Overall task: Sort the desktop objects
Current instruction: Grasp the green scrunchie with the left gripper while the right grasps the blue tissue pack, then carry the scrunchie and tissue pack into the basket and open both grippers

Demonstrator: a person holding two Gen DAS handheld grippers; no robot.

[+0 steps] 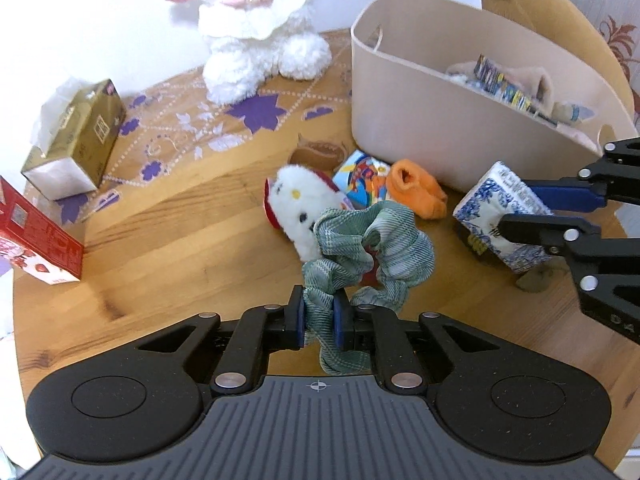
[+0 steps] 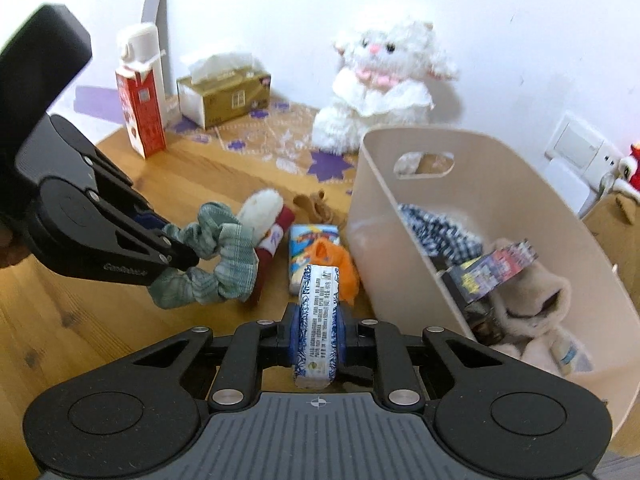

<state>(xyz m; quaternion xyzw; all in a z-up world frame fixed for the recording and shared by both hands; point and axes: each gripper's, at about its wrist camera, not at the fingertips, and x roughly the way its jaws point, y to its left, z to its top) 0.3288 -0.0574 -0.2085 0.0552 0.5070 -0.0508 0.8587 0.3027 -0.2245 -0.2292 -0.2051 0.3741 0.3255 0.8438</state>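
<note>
The left gripper (image 1: 319, 318) pinches a green scrunchie (image 1: 368, 252), with a white plush (image 1: 294, 208) just beyond its fingers. The right gripper (image 2: 318, 330) clamps a blue-patterned tissue pack (image 2: 318, 312); ahead lie an orange plush (image 2: 334, 262) and the beige bin (image 2: 400, 240).

The left gripper (image 1: 319, 316) has its blue pads pressed on a green plaid scrunchie (image 1: 370, 248). Just beyond it lies a white plush cat (image 1: 296, 208). To its right the right gripper (image 1: 520, 208) clamps a blue-and-white tissue pack (image 1: 500, 204), near the beige basket (image 1: 420, 132).
</note>
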